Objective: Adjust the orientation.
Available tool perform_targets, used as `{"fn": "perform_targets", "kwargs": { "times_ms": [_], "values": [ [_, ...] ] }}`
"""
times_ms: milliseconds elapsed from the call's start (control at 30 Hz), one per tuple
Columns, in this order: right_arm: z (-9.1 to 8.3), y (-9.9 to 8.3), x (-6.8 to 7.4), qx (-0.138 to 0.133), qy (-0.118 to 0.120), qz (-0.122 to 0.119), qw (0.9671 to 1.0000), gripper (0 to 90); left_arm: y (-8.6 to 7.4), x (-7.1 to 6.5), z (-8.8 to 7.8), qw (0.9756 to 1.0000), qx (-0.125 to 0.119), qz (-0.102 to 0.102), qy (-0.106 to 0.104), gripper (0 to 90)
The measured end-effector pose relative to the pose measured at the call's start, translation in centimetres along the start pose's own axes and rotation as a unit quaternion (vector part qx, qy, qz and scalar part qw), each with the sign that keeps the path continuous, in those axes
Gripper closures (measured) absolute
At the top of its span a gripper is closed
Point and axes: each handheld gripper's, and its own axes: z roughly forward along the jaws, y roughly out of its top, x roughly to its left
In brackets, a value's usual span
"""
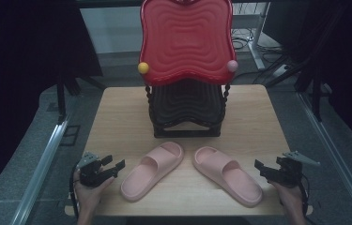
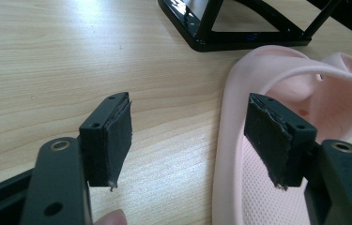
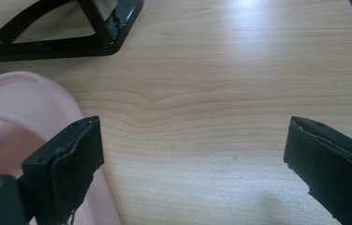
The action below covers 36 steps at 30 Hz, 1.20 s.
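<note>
Two pink slippers lie on the wooden table (image 1: 258,117), toes fanned apart toward me. The left slipper (image 1: 152,169) sits just right of my left gripper (image 1: 113,165), which is open; in the left gripper view its jaws straddle the edge of that slipper (image 2: 239,140). The right slipper (image 1: 227,174) lies left of my right gripper (image 1: 259,167), also open. In the right gripper view the slipper (image 3: 19,117) is behind the left jaw, with bare wood between the jaws. A rack stands behind the slippers, with a red top tray (image 1: 186,40) above a black lower tier (image 1: 186,110).
The rack's black base frame (image 2: 220,28) lies ahead of both grippers, also seen as a base frame (image 3: 56,33) in the right gripper view. A yellow ball (image 1: 143,67) and a pink ball (image 1: 232,65) cap the rack's posts. Metal rails (image 1: 42,164) flank the table.
</note>
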Motion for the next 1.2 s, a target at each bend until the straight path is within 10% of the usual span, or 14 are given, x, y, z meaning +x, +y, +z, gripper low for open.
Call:
{"fn": "perform_targets", "kwargs": {
  "times_ms": [233,533,1200],
  "values": [
    [-0.5,0.1,0.3,-0.005,0.005,-0.007,0.9999,8.8,-0.1,0.1,-0.2,0.9999,0.006,0.012,0.006,39.9],
    [-1.2,-0.2,0.1,-0.008,0.025,-0.006,0.9996,11.9,0.1,0.4,-1.5,0.9997,-0.001,0.026,-0.004,89.3],
    [-3.3,0.1,1.0,-0.056,0.022,-0.010,0.9981,13.0,-1.3,-0.4,0.6,0.9958,0.077,0.049,-0.015,89.9]
  ]
}}
